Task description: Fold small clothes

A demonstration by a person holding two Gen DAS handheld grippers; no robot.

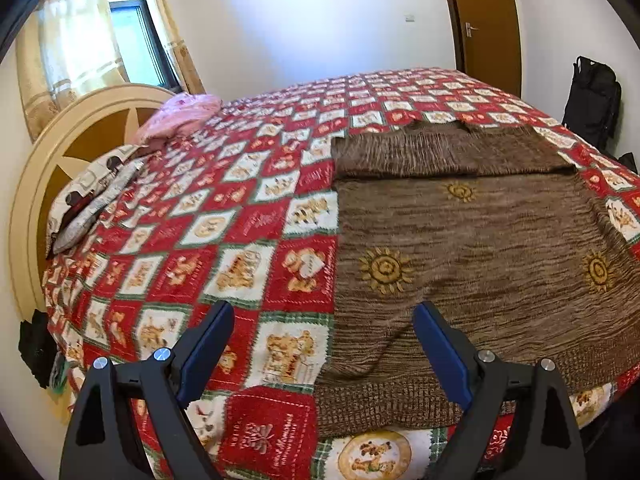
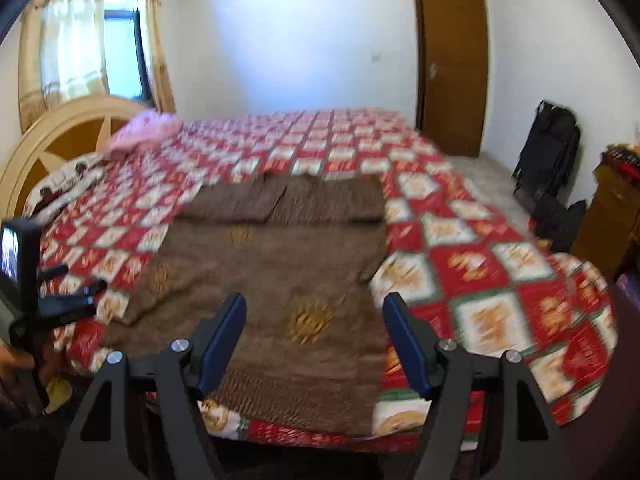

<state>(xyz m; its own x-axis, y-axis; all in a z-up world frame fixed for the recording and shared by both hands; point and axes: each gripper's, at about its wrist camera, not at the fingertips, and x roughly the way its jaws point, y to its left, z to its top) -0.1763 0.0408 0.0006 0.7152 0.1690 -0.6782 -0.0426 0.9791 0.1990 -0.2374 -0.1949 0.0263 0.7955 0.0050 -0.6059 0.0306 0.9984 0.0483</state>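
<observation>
Left wrist view: the left gripper point(image 1: 323, 332) hangs empty, jaws spread, tilted down over the brown garment's point(image 1: 460, 240) edge. The right gripper point(image 2: 315, 326), also empty, is spread above the garment's hem; sleeves lie folded across its top.

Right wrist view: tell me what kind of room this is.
A bedroom in a home, most likely. A wide bed with a red patchwork cover fills the view, with a curved headboard and a pillow at its far left. A curtained window and a wooden door stand behind.
</observation>
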